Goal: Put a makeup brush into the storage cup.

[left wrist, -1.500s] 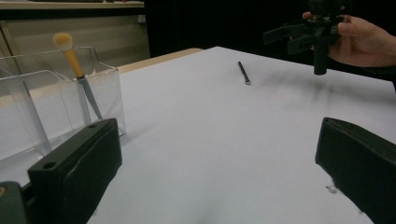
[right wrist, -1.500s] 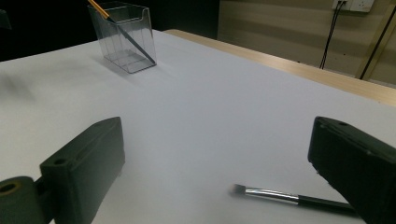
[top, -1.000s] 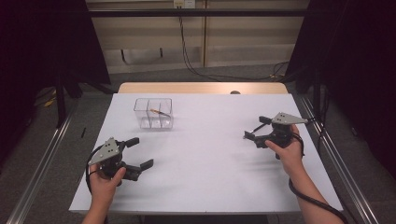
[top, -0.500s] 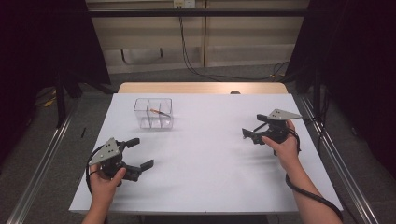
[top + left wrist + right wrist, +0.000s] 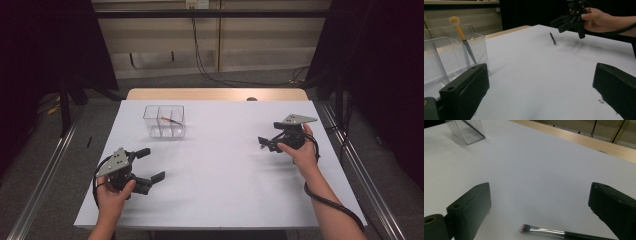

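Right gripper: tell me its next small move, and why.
Probably lower the right gripper a little onto the black-handled brush and close. Its jaws stand open just above the brush, which lies flat on the white table, not yet held. The clear organizer already holds one brush.

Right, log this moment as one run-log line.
right gripper: open, above black-handled makeup brush lying on white table | left gripper: open, idle | clear plastic divided box: holds orange-handled brush
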Tool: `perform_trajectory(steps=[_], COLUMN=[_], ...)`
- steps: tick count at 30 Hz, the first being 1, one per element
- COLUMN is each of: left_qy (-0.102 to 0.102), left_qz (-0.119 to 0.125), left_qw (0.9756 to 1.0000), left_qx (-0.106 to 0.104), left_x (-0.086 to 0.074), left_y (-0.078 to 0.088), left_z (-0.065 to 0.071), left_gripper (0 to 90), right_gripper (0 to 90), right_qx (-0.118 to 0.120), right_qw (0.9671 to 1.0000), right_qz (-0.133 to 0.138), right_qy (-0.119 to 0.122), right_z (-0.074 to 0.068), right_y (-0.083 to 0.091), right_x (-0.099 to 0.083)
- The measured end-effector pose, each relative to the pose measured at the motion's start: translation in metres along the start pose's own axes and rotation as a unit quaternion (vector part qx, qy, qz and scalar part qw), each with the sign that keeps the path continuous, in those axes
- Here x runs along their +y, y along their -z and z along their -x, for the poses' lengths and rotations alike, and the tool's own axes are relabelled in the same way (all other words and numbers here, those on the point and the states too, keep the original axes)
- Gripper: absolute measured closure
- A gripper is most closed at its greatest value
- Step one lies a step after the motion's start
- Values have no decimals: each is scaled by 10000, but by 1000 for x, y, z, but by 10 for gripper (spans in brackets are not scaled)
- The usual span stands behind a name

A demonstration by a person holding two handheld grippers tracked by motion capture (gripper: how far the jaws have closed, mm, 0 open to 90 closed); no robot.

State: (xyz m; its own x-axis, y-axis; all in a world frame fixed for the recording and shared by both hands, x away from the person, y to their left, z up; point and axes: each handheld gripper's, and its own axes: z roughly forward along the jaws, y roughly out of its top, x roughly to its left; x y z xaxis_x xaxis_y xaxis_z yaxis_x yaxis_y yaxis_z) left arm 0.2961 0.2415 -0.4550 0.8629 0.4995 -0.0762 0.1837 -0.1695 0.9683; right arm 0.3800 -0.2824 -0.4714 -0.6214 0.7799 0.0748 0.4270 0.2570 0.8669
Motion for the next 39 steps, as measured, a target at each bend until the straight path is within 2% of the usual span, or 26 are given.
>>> perform_trajectory(steps=[5,6,16,22,30,34,39], left_qy=[-9,-9,-4,-3,-13,-15,-24], left_qz=[-14,-13,-21,-18,-24,-27,-33], left_qw=[10000,10000,10000,10000,10000,10000,10000], left_qx=[-10,-21,-28,-43,-53,-57,-63], left_x=[0,0,0,-1,0,0,0], left_y=[0,0,-1,-2,-2,-2,-3], left_z=[0,0,0,0,0,0,0], left_gripper=[7,7,7,7,9,9,9], right_gripper=[43,42,48,51,53,58,59], right_qx=[-29,-29,-56,-184,-356,-422,-543], right_qw=[9994,9989,9944,9920,9871,9851,9805], right_qz=[-336,-462,-1058,-1237,-1482,-1573,-1746], right_qy=[17,9,40,-149,-484,-551,-723], right_z=[3,4,5,8,10,11,12], right_y=[-4,-5,-11,-12,-11,-11,-11], right_x=[3,4,6,6,5,6,9])
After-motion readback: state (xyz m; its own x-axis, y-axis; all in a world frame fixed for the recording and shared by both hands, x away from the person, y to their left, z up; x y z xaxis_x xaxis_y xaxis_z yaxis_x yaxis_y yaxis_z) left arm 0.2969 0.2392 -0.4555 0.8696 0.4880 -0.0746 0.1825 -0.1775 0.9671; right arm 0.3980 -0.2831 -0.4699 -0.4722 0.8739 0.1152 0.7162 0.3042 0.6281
